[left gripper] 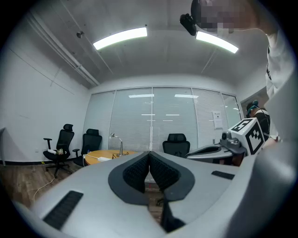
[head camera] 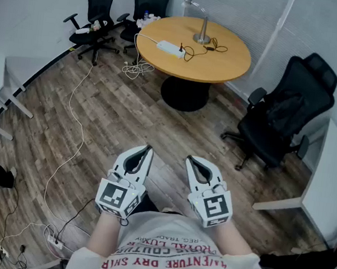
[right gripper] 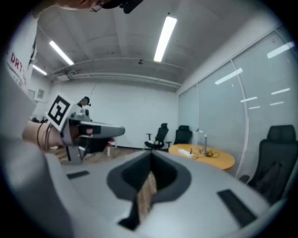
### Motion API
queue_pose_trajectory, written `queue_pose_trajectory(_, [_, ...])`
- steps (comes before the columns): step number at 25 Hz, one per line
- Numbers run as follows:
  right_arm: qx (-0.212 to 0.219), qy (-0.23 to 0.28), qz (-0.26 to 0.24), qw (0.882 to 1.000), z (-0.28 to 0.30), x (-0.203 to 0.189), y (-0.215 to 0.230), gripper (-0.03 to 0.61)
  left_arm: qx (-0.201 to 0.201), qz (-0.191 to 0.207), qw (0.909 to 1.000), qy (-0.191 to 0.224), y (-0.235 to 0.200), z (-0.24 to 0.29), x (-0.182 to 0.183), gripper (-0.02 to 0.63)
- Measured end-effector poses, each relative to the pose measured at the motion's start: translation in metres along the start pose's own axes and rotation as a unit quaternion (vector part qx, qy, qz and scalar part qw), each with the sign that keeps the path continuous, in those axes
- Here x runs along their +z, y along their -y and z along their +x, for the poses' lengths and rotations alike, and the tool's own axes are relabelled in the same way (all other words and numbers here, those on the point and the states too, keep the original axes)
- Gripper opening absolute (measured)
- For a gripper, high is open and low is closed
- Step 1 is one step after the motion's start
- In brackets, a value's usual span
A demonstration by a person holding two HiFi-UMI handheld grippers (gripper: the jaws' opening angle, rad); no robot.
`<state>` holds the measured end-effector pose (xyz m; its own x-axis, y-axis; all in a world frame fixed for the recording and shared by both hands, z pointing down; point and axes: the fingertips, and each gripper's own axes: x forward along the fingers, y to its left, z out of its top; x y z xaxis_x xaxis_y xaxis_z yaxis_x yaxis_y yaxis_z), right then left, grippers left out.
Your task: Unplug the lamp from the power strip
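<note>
Head view, read from near to far. Nearest, against the chest: left gripper (head camera: 148, 150) and right gripper (head camera: 188, 159), held side by side and a little apart, tips pointing forward over bare wooden floor (head camera: 110, 111). Probably a carrying posture for the walk across the room, with nothing yet within reach. Fingers of both pressed together tip to tip, as seen in the left gripper view and the right gripper view: no gap between the dark pads (left gripper: 135, 171), nothing clamped, nothing touched. Farther out: white cable (head camera: 138, 69) coiled beside the round table (head camera: 225, 68) and trailing back over the floor toward the lower left, likely the feed for the power strip. Farthest, on the tabletop: power strip (head camera: 170, 48) lying flat near the left edge, lamp (head camera: 203, 22) standing upright near it to the right, dark cord (head camera: 214, 46) looping between the two. Lamp probably set close to the strip to suit a short cord. Plug judged to sit at the strip's right end, though too small to confirm. Office chairs (head camera: 287, 109) around the table, well apart from both grippers. Task judged not yet begun: approach first, then one gripper opened for the plug, the other free to steady the strip.
</note>
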<state>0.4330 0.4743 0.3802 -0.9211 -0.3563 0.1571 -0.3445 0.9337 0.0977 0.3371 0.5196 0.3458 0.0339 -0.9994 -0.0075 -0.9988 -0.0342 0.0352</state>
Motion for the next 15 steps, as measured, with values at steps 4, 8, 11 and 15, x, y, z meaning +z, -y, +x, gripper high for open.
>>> queue_pose_trajectory(4, [-0.014,0.011,0.002,1.000,0.002,0.001,0.002,0.029,0.002,-0.006,1.0000,0.001,-0.006,-0.004,-0.004,0.032])
queue_pose_trajectory(8, [-0.015,0.009,0.000,1.000,0.005,0.003,0.006,0.029,0.000,-0.010,0.9999,-0.002,-0.009,0.000,-0.006,0.032])
queue_pose_trajectory(11, [-0.013,0.004,0.003,1.000,0.009,0.002,0.004,0.029,-0.001,-0.013,0.9999,-0.003,-0.012,-0.001,-0.007,0.032])
queue_pose_trajectory(15, [-0.002,0.009,0.026,1.000,0.018,-0.002,0.001,0.029,-0.003,-0.015,0.9999,-0.008,-0.018,0.003,-0.011,0.032])
